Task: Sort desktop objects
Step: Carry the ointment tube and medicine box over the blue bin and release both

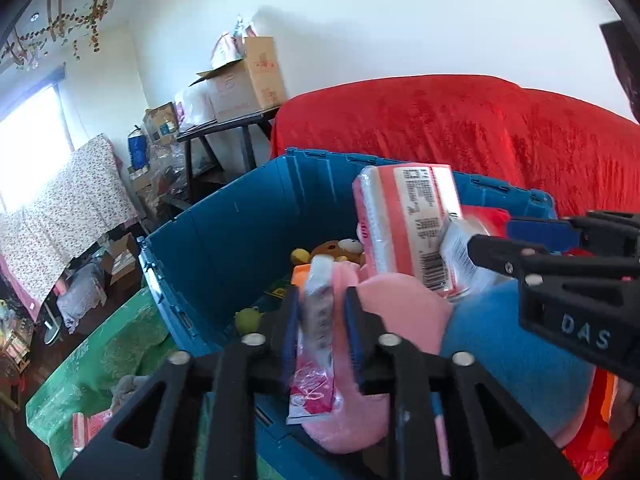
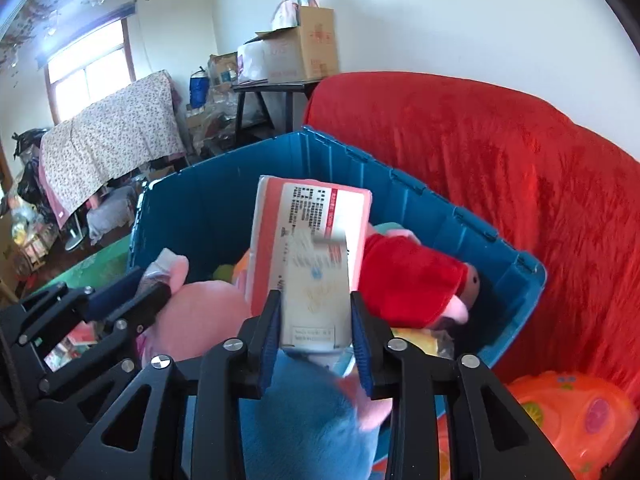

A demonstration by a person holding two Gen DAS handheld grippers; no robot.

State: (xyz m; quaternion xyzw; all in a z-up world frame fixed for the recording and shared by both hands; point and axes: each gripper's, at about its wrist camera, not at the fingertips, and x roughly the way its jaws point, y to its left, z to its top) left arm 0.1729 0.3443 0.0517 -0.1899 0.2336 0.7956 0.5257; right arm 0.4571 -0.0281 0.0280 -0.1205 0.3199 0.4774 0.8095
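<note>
Over the blue bin (image 2: 224, 200), the right tongs (image 2: 316, 316) clamp the near end of a pink tissue pack (image 2: 312, 240) (light, soft, slick-wrapped, best gripped across its width) while the left tongs (image 1: 320, 320) pinch a crinkly sachet (image 1: 316, 340) nearer the bin's left wall.

I see a pink and white tissue pack (image 2: 310, 256) held up over the blue bin (image 2: 224, 200), printed label and barcode facing me, tilted with its far end toward the bin's back wall. A slimmer pink wrapped packet (image 1: 318, 344) stands nearly upright above the bin's near left edge. Inside the bin lie a pink plush (image 1: 396, 320), a blue plush (image 1: 516, 356), a red-clothed plush (image 2: 412, 280) and a small brown bear (image 1: 338, 250).
</note>
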